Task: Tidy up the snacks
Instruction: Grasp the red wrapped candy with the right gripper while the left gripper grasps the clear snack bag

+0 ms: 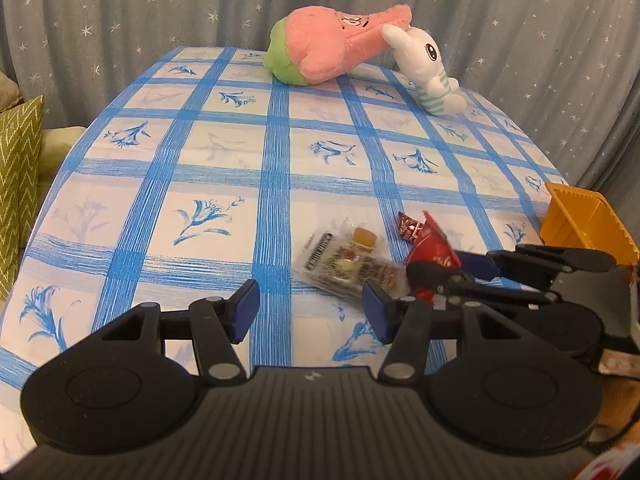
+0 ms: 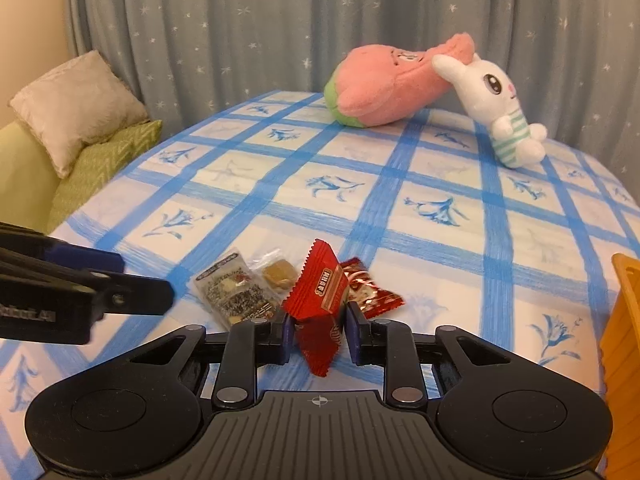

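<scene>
A: Right wrist view first, biggest things: what fills it?
B: The table (image 2: 440, 216) under a blue-checked flowered cloth, with a starry grey curtain (image 2: 280, 20) behind. At the far edge a pink and green plush (image 2: 384, 84) lies on its side, and a white rabbit plush (image 2: 496, 108) leans against it.
A: And to the sides?
B: Cushions (image 2: 80, 104) on the left, an orange basket (image 2: 624, 320) at the right edge.
A: Now the tools.
B: The right gripper (image 2: 318, 334) pinches a red snack packet (image 2: 320, 300), which stands between its blue pads. The left gripper (image 1: 310, 306) hovers with its jaws spread and nothing between them.
A: Where are the other snacks?
B: On the cloth just ahead of the grippers: a clear packet with dark print (image 2: 236, 292), a small clear-wrapped brown sweet (image 2: 278, 272) touching it, and a shiny dark-red wrapper (image 2: 372, 294) just behind the red packet.
</scene>
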Demonstrator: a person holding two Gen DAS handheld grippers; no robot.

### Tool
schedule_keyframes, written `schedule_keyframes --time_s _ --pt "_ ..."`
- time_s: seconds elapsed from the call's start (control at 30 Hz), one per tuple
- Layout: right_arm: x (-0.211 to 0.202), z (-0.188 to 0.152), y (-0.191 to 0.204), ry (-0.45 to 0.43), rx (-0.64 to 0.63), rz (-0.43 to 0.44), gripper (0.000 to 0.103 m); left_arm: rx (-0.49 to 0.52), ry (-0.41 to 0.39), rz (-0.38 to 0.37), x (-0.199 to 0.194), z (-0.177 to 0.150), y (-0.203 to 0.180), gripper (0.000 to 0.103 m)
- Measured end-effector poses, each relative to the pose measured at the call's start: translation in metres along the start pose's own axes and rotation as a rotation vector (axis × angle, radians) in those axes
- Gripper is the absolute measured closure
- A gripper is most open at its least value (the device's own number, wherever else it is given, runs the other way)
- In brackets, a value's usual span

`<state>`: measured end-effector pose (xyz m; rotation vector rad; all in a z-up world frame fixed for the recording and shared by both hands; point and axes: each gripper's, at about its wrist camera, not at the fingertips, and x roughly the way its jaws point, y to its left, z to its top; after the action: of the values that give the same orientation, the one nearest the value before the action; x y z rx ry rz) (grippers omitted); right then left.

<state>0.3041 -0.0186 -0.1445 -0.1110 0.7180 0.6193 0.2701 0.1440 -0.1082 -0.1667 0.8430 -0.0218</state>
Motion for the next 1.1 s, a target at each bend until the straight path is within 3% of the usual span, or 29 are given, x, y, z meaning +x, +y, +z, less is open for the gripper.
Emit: schedule_keyframes --time_s 0.23,0.5,0.57,0.67,0.73,0.8,1.1 --pt "-0.012 -0.009 0.008 0.025 0.068 0.201 0.080 -0.023 0.022 0.011 0.008 -0.002 0.003 0.050" --pt "-0.035 -0.020 -0.015 0.017 0.191 0.059 0.081 -0.033 0.022 -0.021 0.031 0.001 -0.010 0.050" --pt "-0.040 -0.022 -0.023 0.021 0.230 0.055 0.081 -0.021 0.015 -0.028 0.037 0.002 -0.015 0.051" --pt "-0.049 -0.025 -0.035 0.025 0.287 0.075 0.081 0.037 0.010 0.020 0.046 0.003 -0.026 0.052" --pt "-0.055 -0.028 -0.040 0.025 0.309 0.081 0.081 0.062 0.012 0.049 0.052 0.002 -0.028 0.059" --pt "-0.059 -0.029 -0.042 0.022 0.310 0.068 0.081 0.067 0.016 0.061 0.054 0.001 -0.028 0.064" --pt "-0.067 -0.035 -0.038 0.021 0.294 0.037 0.081 0.085 0.012 0.066 0.049 -0.007 -0.029 0.068"
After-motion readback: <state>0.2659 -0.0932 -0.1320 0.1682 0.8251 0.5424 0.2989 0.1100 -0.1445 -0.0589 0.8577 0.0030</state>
